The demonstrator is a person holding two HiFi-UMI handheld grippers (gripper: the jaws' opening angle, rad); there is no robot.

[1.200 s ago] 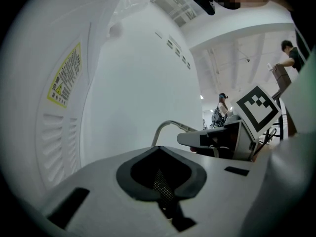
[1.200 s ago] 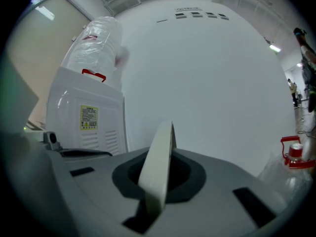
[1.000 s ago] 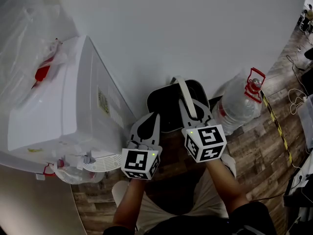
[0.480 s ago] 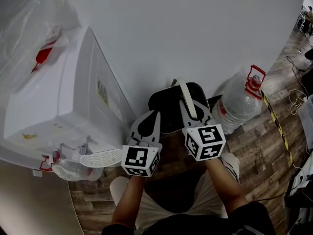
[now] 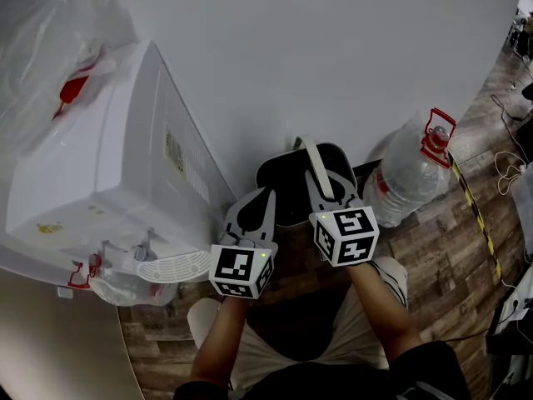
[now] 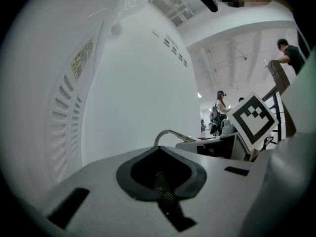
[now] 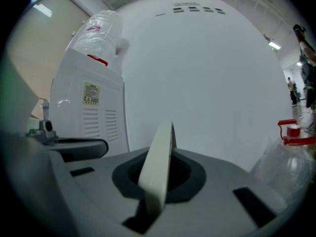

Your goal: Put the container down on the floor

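Note:
A black container (image 5: 283,192) with a white strap handle (image 5: 316,166) hangs close to the white wall, just over the wood floor. My right gripper (image 5: 322,193) is shut on that handle; in the right gripper view the handle (image 7: 159,164) stands up between the closed jaws. My left gripper (image 5: 256,205) is just left of it by the container's near rim, jaws together with nothing between them. In the left gripper view those closed jaws (image 6: 161,176) face the wall and the dispenser's side.
A white water dispenser (image 5: 108,182) stands at the left with its drip tray (image 5: 173,267) sticking out and a plastic bag (image 5: 46,48) on top. A large clear water bottle (image 5: 408,177) with a red cap stands right of the container. The person's legs fill the near floor.
The right gripper has sunk a little with the container hanging from it, and the left gripper has gone down slightly beside it. Both stay shut.

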